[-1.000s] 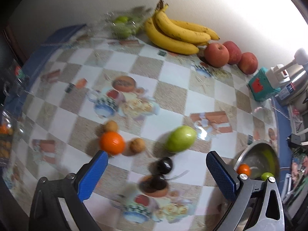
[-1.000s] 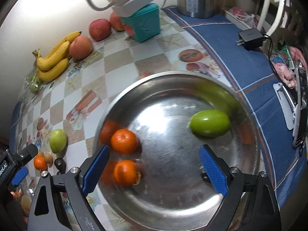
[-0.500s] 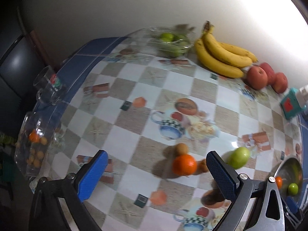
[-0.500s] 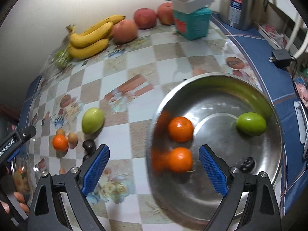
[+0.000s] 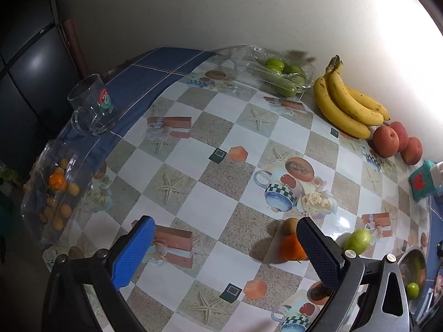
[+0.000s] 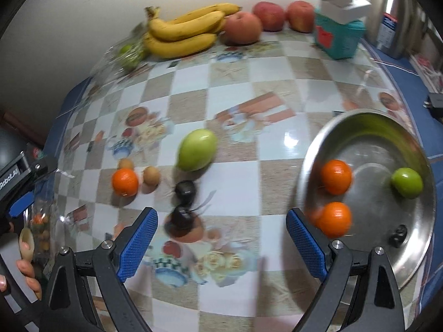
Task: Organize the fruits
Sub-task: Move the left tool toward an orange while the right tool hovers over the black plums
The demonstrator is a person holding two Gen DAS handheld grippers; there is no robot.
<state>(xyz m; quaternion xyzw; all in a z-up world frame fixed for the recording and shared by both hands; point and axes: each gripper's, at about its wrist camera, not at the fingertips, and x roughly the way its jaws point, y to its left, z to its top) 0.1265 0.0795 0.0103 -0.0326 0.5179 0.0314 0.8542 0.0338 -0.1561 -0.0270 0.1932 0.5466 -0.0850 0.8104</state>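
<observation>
A checkered table (image 6: 229, 83) fills both views, blue cloth along its edges. At its right side sits a steel bowl (image 6: 360, 127), holding two oranges (image 6: 336, 177), a small green fruit (image 6: 407, 182) and a small dark fruit (image 6: 398, 235). Against the wall lie bananas (image 6: 185, 33), three red apples (image 6: 243, 27) beside them, and a bag of green fruit (image 5: 279, 74) at the far left. A teal box (image 6: 337, 38) with a white block on top stands right of the apples, with a steel flask (image 6: 393, 19) beyond it. At the left edge are a glass mug (image 5: 92, 105) and a clear tub (image 5: 55, 188) of small orange fruit.

Loose on the table, left of the bowl: a green mango (image 6: 197, 149), an orange (image 6: 124, 181), two small brown fruits (image 6: 151, 175) beside it, and two dark fruits (image 6: 185, 191) just below the mango.

The right gripper (image 6: 221, 238) hangs above the table with its jaws spread wide and empty; the lower dark fruit shows between its blue pads, untouched, and the bowl lies just past the right pad. The left gripper (image 5: 224, 246) is likewise wide and empty over bare tablecloth, the orange partly hidden behind its right finger. A hand (image 6: 25, 271) shows at the left edge of the right view.
</observation>
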